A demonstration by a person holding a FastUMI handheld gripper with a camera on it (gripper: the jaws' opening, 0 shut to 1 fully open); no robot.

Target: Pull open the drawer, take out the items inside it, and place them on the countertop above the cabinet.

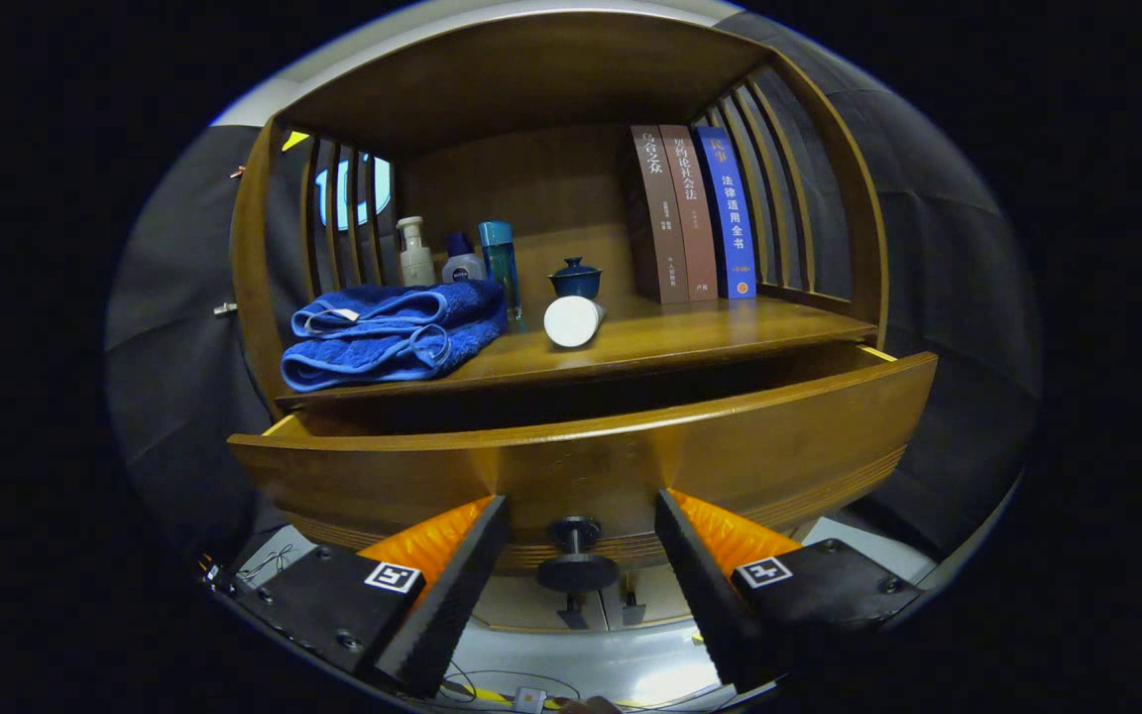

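From the gripper view, the drawer (581, 451) is pulled partway out, but I cannot see inside it. The gripper (579, 585) is released, its fingers either side of the knob (576, 555). On the surface (710, 332): three books (695, 213), three bottles (457, 256), one towel (388, 332), one white tube (573, 320). Taking items out looks still to do.

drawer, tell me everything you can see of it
The drawer is warm brown wood with a curved front, grooved along its lower edge, and a dark round knob at the middle. It stands pulled partly out below the countertop; its inside is dark and unreadable. The claw is open, fingers either side of the knob without touching.
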